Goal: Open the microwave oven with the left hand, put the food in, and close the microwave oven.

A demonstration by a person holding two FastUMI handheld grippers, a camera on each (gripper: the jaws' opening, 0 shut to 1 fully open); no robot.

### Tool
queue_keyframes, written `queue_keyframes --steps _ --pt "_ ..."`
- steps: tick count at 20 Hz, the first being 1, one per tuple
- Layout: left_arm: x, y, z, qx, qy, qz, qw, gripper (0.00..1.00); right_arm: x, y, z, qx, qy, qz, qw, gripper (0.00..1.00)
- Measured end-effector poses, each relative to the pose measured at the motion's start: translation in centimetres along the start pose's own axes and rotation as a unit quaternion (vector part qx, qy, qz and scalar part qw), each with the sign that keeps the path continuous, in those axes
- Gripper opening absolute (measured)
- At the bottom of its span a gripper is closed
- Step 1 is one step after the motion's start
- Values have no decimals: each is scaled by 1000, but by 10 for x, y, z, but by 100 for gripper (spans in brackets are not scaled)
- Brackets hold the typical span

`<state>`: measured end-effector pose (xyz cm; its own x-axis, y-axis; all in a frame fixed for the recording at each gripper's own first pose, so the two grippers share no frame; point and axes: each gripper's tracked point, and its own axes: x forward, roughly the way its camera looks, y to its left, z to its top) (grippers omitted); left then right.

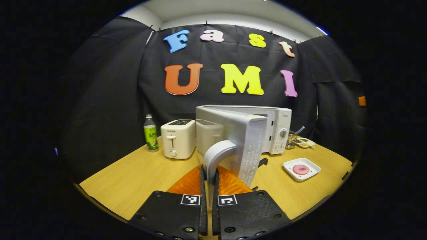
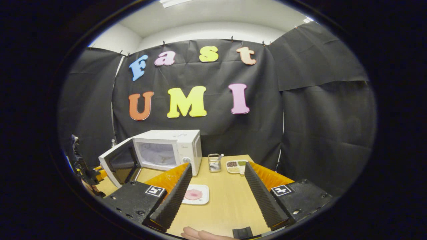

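fingers of the left gripper (image 1: 209,181), black with orange ribbed backing, are pressed nearly together on the curved silver handle (image 1: 217,155) of the white microwave door (image 1: 233,140), which stands swung well out from the oven. beyond it in the left gripper view sits the white microwave oven (image 1: 278,131) with its round dial, and to the left a cream toaster (image 1: 177,138) and a green-labelled plastic bottle (image 1: 150,134), all on the light wooden table (image 1: 133,180).

right gripper (image 2: 217,196) hangs over the table with its ribbed black fingers spread wide and nothing between them. part of a hand (image 2: 200,234) shows at the bottom edge of the right gripper view. just past the near finger lies the white square plate with a pink round slice of food (image 2: 195,194), flat on the table in front of the oven and outside it; in the left gripper view the same plate sits right of the door. farther back stand a small wire holder (image 2: 214,162) and a white divided dish of dark and green bits (image 2: 236,166), beside the oven's control panel. the oven's cavity is open and pale inside, its door angled toward the left, where the left gripper and its holder are dimly seen.
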<state>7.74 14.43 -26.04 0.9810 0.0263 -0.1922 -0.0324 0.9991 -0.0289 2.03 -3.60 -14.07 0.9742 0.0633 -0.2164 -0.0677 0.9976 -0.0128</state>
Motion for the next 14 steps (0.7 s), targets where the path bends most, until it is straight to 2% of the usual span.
queue_keyframes --steps 2,5,6,7,11,12,13,14 --pt "-13 22 -2 -32 2 -2 999 9 3 8 -4 -6 6 3 1000 100" --pt "-41 52 -3 -25 -8 13 1000 38 11 14 -12 -17 19 4 1000 100" --pt "-48 55 1 -22 -14 13 1000 39 17 17 -17 -23 26 7 999 100" --pt "-56 56 7 -20 -19 16 999 76 24 20 -22 -27 37 10 999 100" --pt "-85 47 41 -16 -47 31 998 92 60 23 -39 -32 85 21 996 100" --pt "-90 40 50 -16 -51 27 998 92 70 22 -43 -35 96 24 995 92" --pt "-93 34 57 -16 -55 25 998 92 80 22 -46 -39 106 26 993 100" --pt "-94 27 67 -17 -60 24 998 92 89 20 -51 -42 117 25 992 100"
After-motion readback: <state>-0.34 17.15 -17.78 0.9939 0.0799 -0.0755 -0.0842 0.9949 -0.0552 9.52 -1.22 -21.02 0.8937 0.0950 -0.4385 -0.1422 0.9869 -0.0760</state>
